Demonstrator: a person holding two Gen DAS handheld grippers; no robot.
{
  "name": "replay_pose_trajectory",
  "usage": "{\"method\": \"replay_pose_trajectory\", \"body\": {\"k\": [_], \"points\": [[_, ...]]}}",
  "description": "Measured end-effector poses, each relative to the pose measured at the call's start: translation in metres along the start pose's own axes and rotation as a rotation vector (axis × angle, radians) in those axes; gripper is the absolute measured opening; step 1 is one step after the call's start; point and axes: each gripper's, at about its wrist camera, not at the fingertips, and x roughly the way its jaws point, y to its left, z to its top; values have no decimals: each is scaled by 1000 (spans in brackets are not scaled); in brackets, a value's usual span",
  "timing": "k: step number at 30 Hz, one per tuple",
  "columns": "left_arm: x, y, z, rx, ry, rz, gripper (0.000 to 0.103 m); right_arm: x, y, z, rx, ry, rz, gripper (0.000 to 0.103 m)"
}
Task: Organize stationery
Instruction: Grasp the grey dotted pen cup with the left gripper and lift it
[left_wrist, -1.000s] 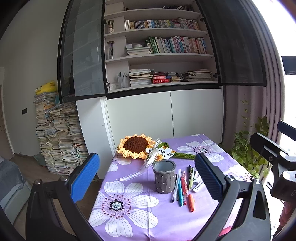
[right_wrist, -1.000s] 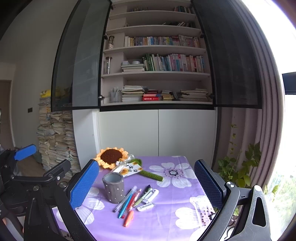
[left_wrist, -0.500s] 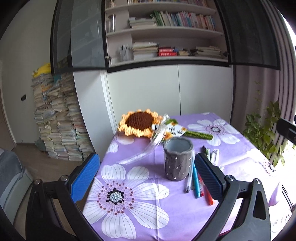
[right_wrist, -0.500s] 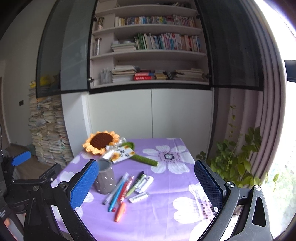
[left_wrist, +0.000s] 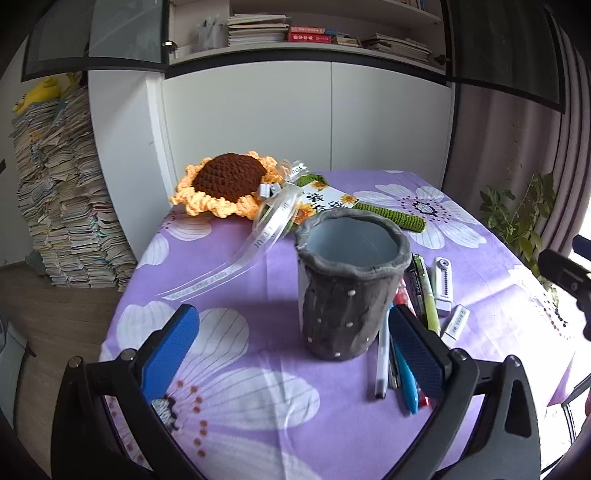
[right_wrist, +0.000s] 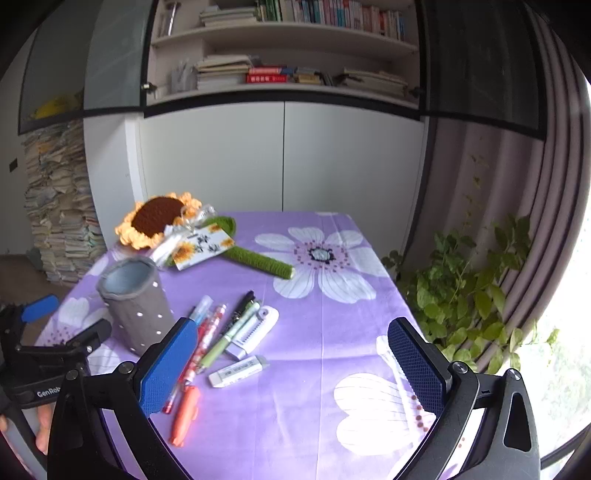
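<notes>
So the left gripper (left_wrist: 295, 354) is spread wide, and the grey felt pen holder (left_wrist: 347, 284) stands upright just ahead of it, a bit toward its right finger (left_wrist: 417, 354) — not touching either pad as far as I can see. That finger sits over the near ends of the pens (left_wrist: 402, 369) lying in a bunch right beside the holder's right side: a white one, a blue one, something red peeking out underneath. The right gripper (right_wrist: 291, 365) is also wide open with nothing in it, hanging over the purple flower tablecloth (right_wrist: 332, 317); its left finger (right_wrist: 170, 362) covers part of the pen row, with the orange marker (right_wrist: 184, 413) nearest the camera. Just right of the pens are a correction tape (right_wrist: 255, 328) and a small white eraser (right_wrist: 238, 371), near each other but apart. Behind the holder there's a crochet sunflower (right_wrist: 155, 219) with a ribbon and card — its green stem (right_wrist: 258, 258) runs out toward the middle of the table.
</notes>
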Motion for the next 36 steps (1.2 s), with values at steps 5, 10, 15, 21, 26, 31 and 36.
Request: {"method": "replay_pose_trajectory", "body": {"k": [5, 10, 15, 21, 26, 31, 36], "points": [[26, -9, 4, 41, 30, -23, 102, 35, -9, -4, 39, 51, -4, 103], [42, -13, 10, 44, 45, -44, 102, 57, -20, -3, 88, 69, -1, 103], [45, -14, 13, 36, 22, -56, 88, 67, -22, -1, 97, 75, 11, 103], [43, -9, 14, 27, 19, -64, 69, 70, -23, -2, 99, 82, 19, 103], [33, 2, 9, 78, -18, 21, 69, 65, -22, -2, 94, 84, 16, 103], [35, 31, 5, 25, 4, 56, 69, 62, -15, -1, 96, 102, 68, 103], [38, 38, 5, -16, 14, -5, 69, 67, 3, 1, 104, 176, 203, 102]]}}
